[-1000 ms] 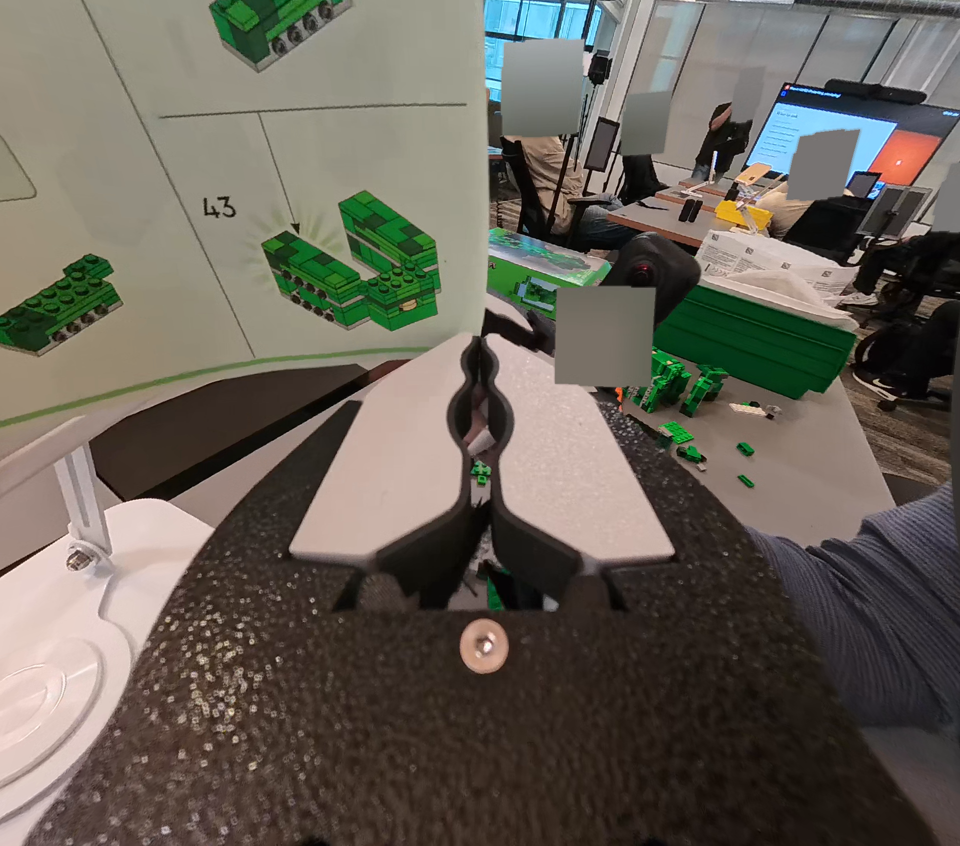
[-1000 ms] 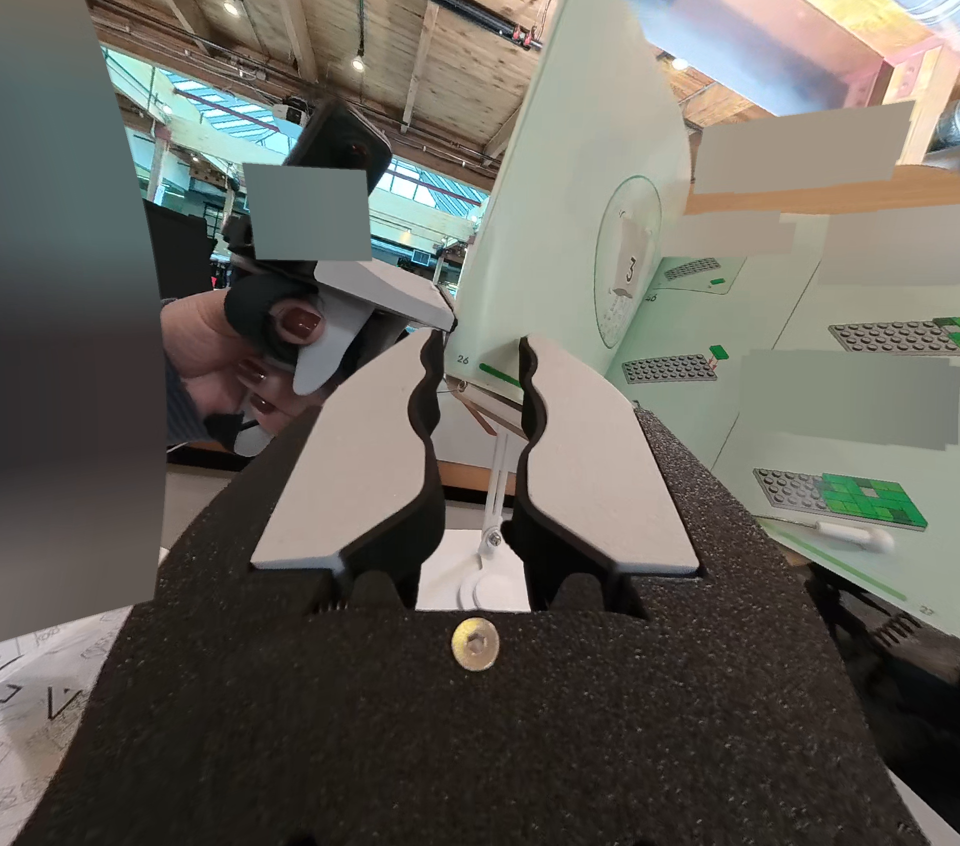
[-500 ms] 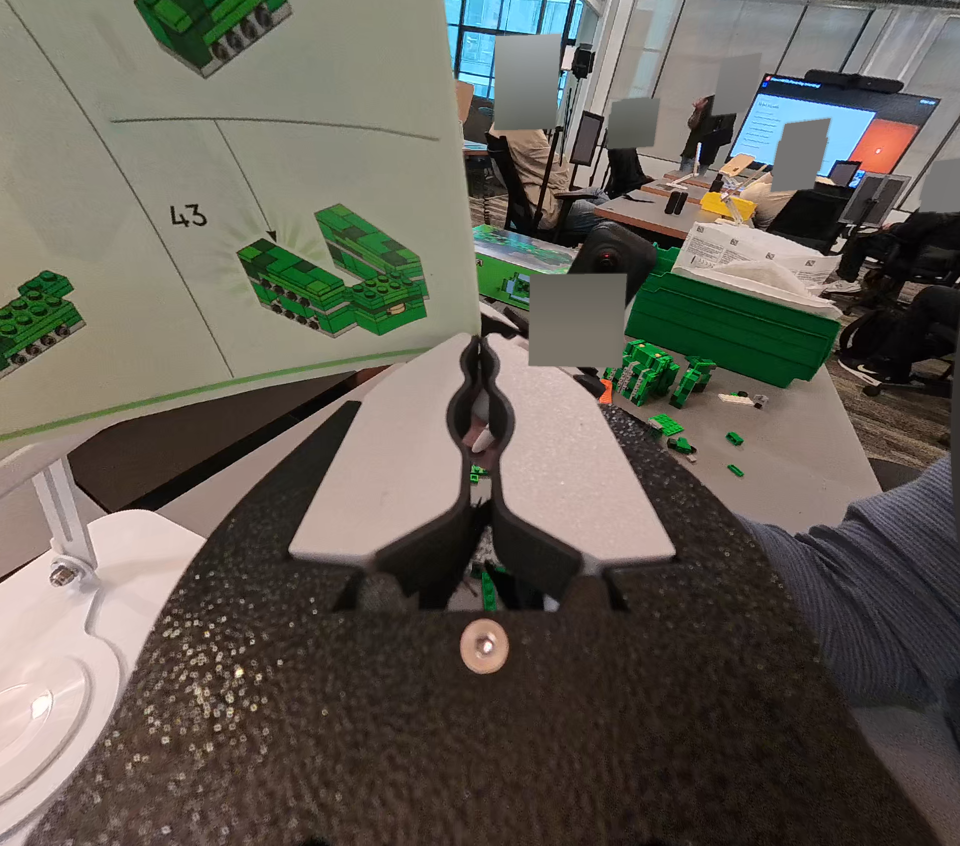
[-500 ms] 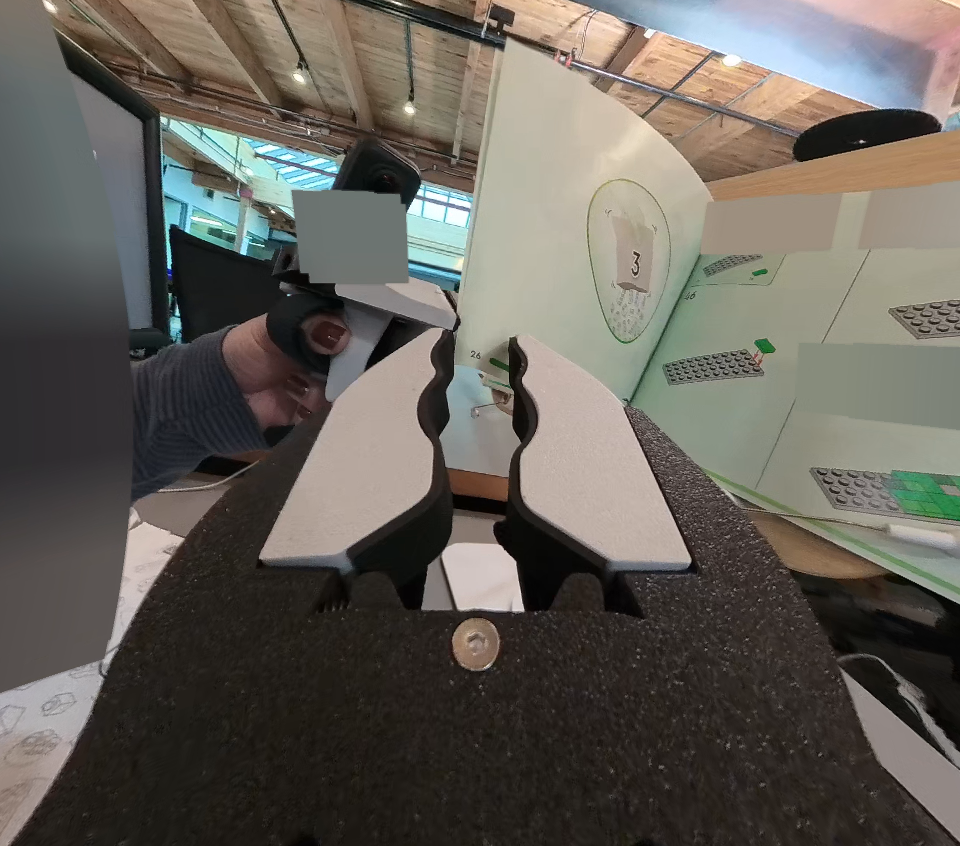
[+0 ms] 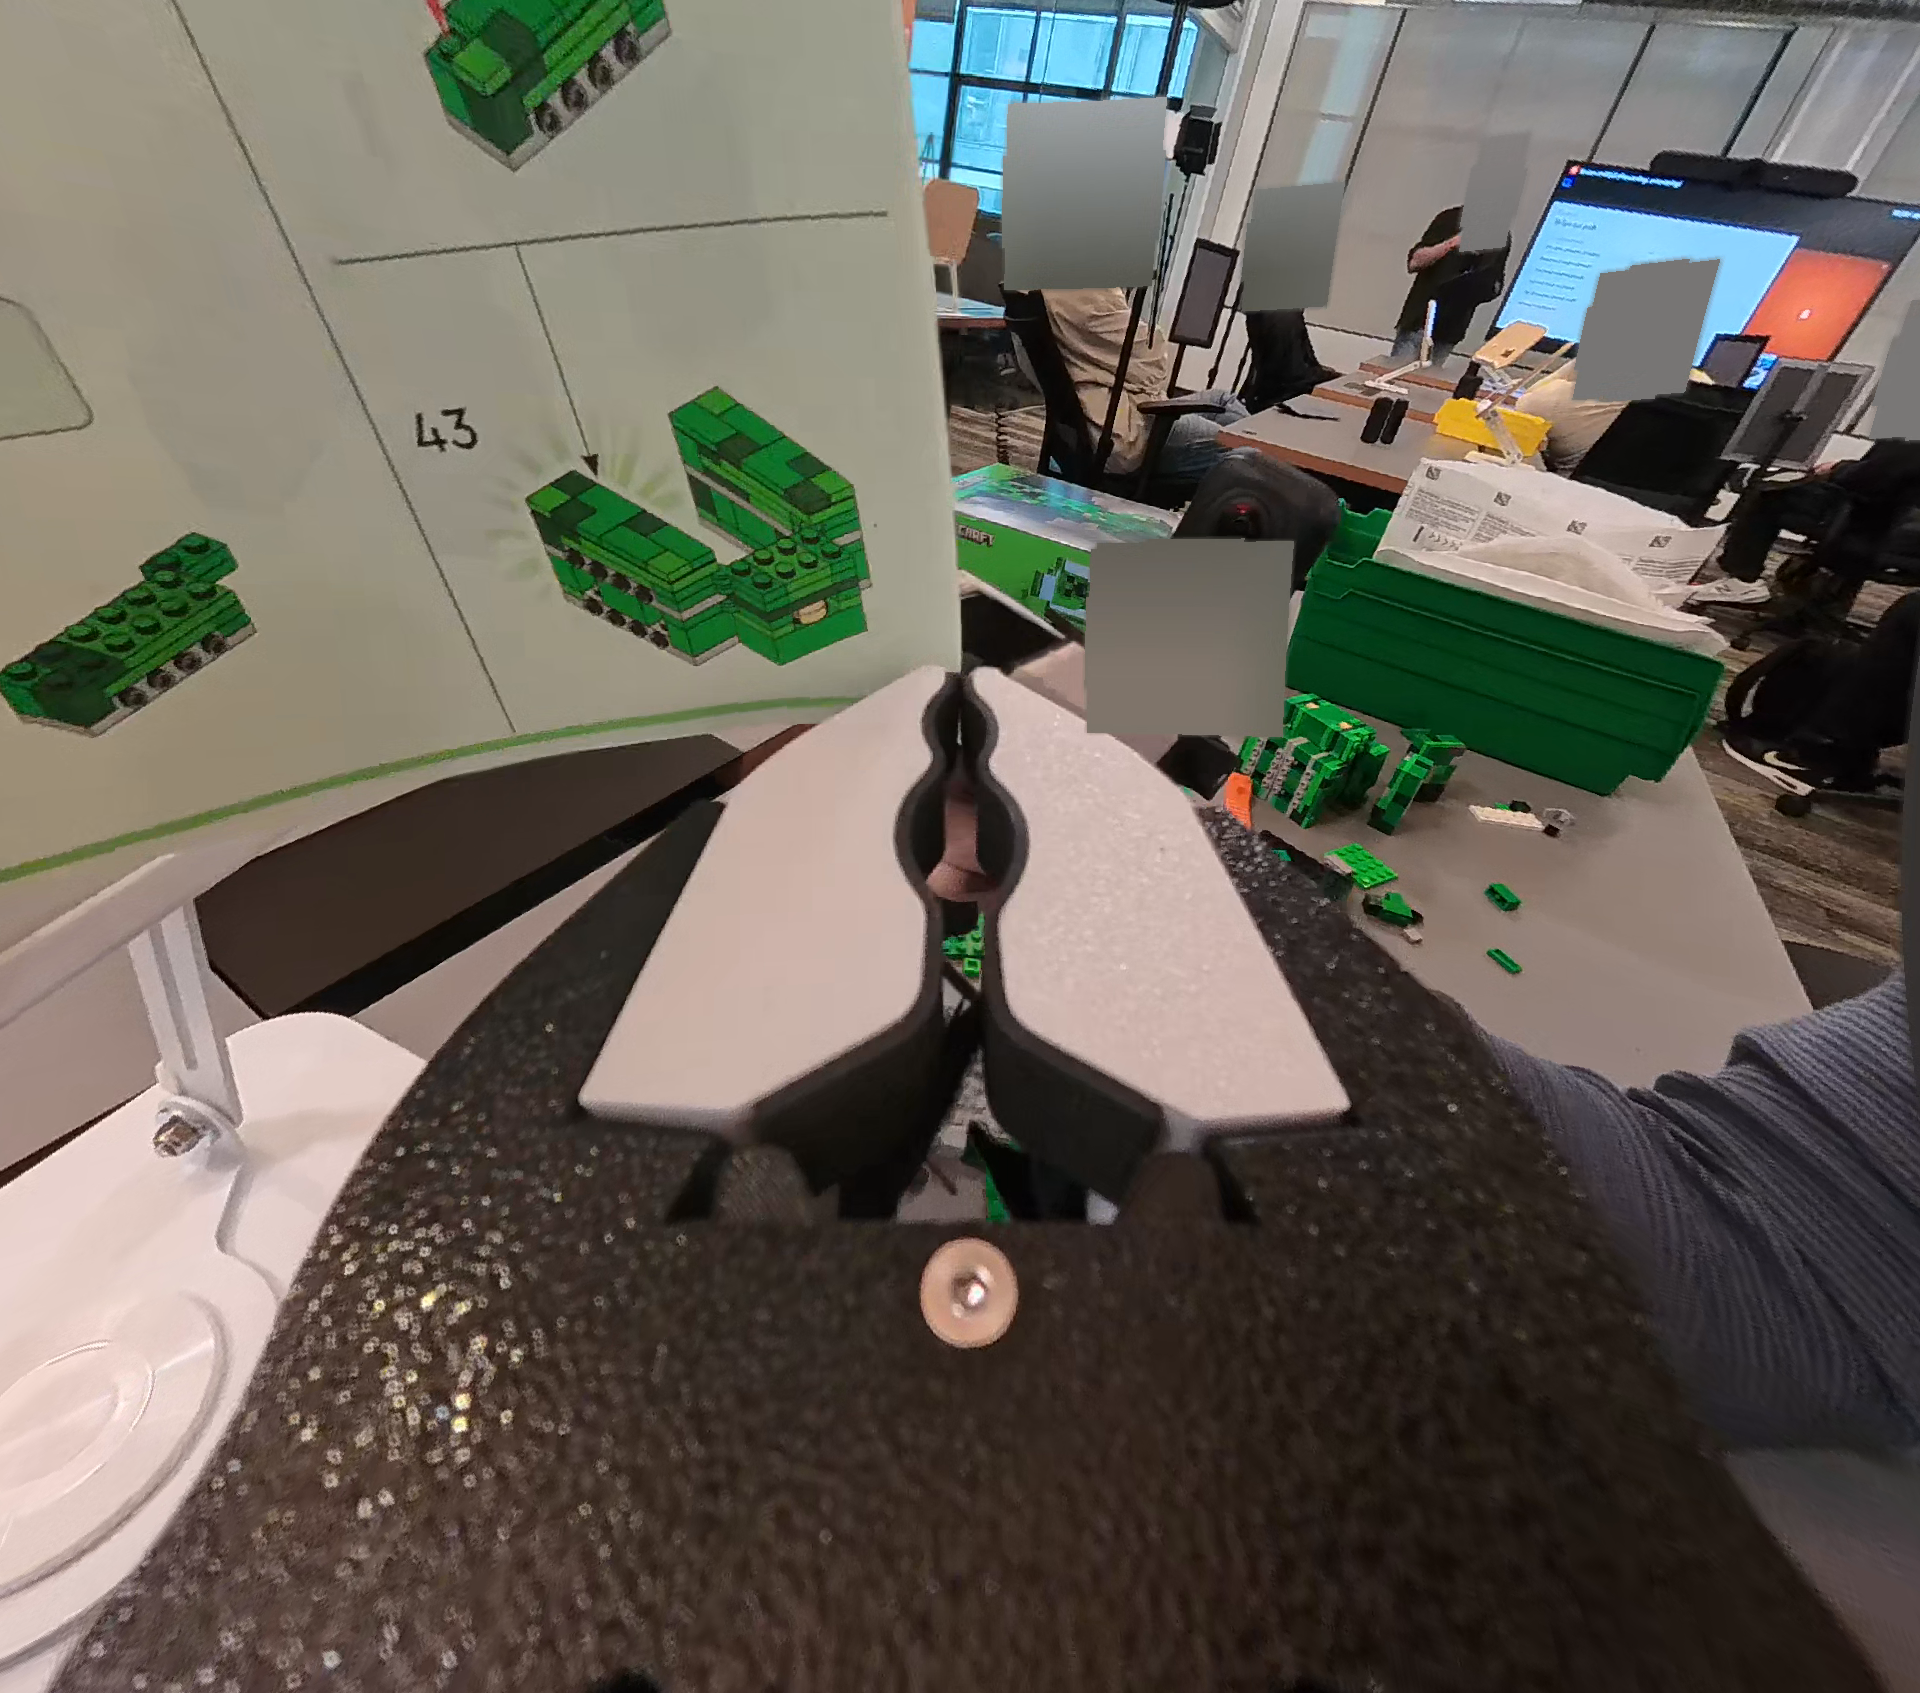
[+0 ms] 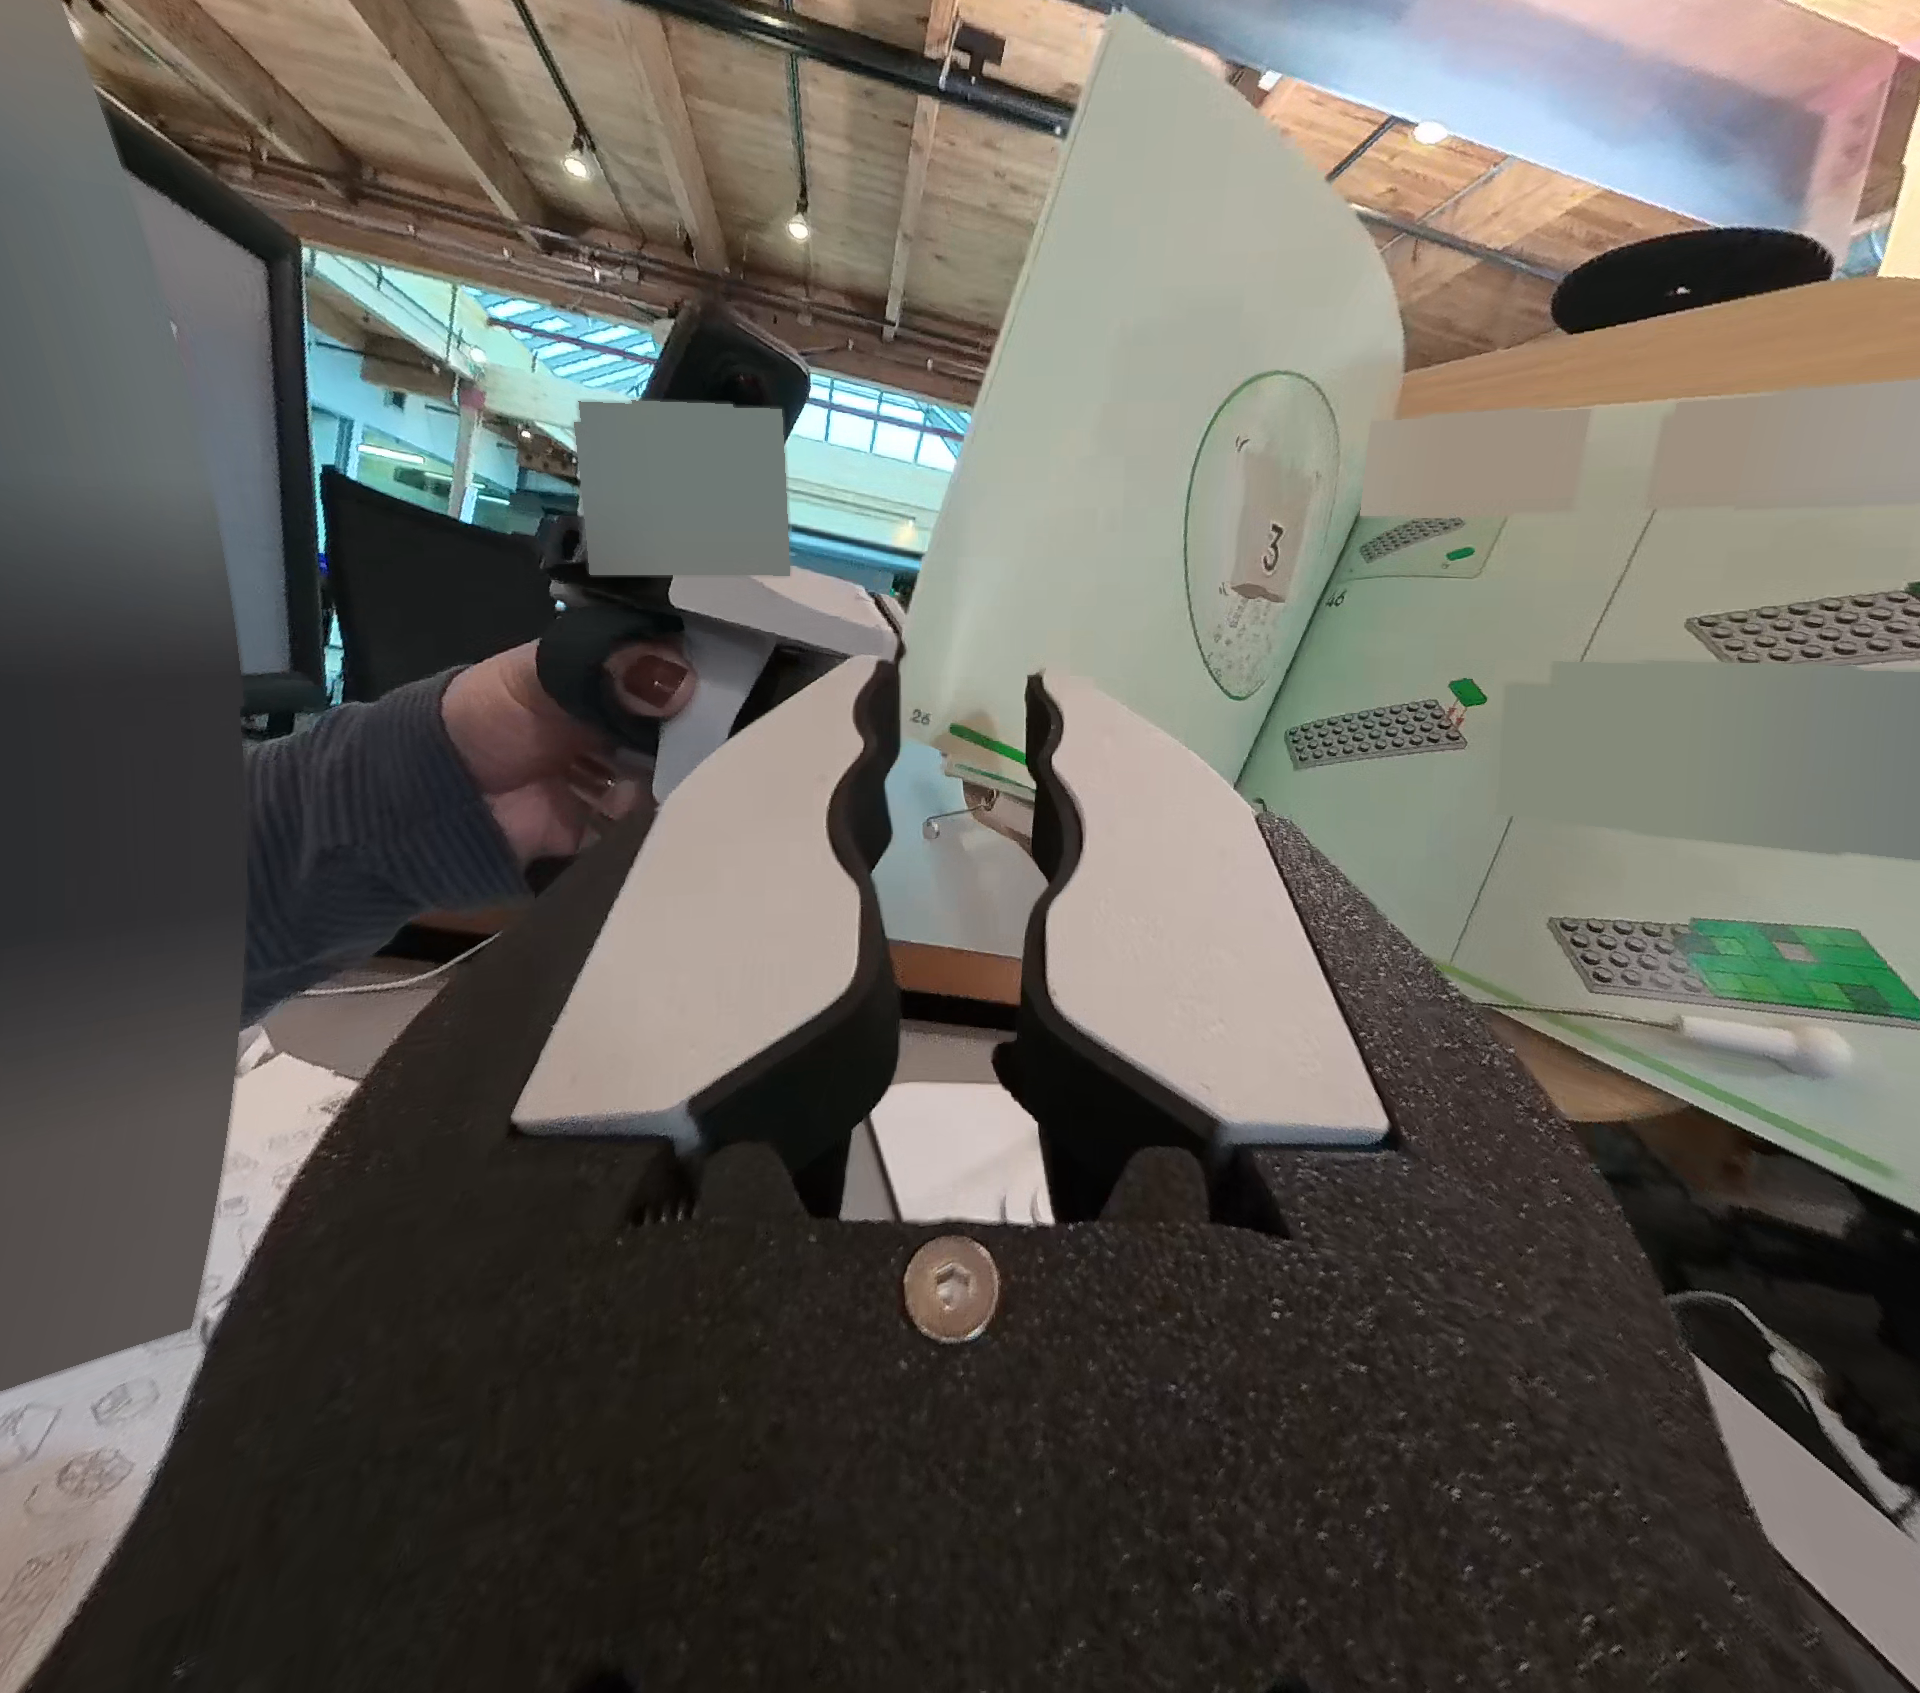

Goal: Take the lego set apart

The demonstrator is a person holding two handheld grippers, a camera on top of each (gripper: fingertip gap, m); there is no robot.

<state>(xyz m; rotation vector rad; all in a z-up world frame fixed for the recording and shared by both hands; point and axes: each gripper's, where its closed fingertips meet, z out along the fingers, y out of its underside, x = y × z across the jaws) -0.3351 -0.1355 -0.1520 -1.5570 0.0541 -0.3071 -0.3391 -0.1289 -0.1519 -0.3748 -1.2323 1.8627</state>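
The left gripper (image 5: 961,693) has its jaws pressed together, empty. The right gripper (image 6: 961,693) stands apart around the edge of a raised instruction booklet (image 6: 1164,417). The green lego set (image 5: 1314,760) sits far across the grey bench (image 5: 1621,947), beside a green bin (image 5: 1496,667) and loose pieces (image 5: 1501,895).

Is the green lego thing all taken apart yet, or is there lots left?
Partly. A few loose green pieces already lie on the grey table. The left tool is shut and empty; the right tool is open around a page corner of the instruction booklet. Two green lego chunks still need splitting.
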